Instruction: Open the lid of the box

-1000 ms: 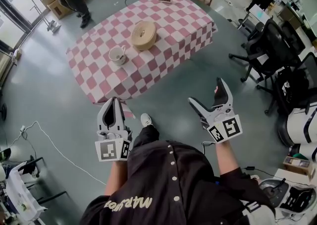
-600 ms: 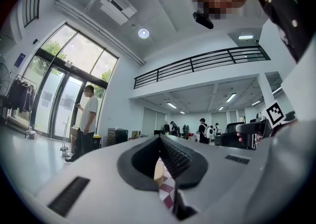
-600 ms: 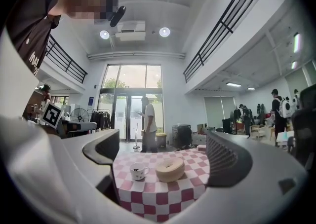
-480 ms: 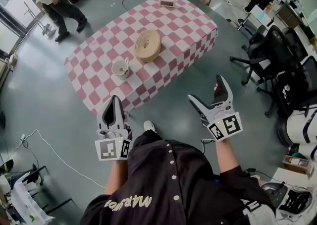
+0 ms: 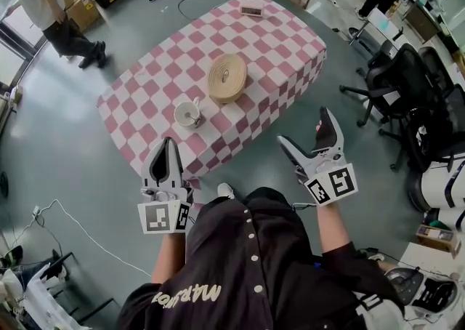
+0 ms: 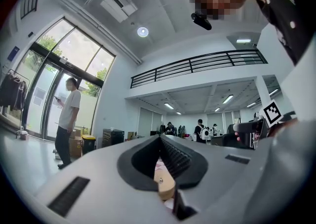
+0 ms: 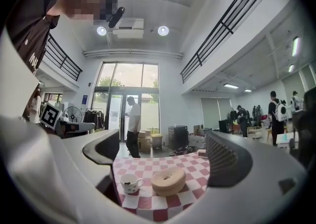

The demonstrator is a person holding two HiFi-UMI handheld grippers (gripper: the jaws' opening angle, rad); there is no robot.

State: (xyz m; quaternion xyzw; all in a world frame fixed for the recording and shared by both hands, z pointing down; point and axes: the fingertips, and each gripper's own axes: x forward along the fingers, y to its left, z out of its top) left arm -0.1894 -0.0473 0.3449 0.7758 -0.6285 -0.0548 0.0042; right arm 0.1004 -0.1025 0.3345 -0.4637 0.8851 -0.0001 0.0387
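I see a big open office-lab hall: grey floor (image 5: 65, 125), a checked-cloth table (image 5: 283, 38) at 12 o'clock, black office chairs (image 5: 399, 74) at 2 o'clock. A railed mezzanine (image 7: 227, 20) and tall glass doors (image 7: 113, 114) rise beyond.

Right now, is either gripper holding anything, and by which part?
Nothing is held: left gripper shut and empty, right gripper open and empty, both short of the round box.

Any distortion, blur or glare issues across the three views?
Head view: heavy fisheye, even light, checkered table sharp. Left gripper view: black vignette corners, glass doors bright. Right gripper view: same vignette, round box sharp, windows washed out.
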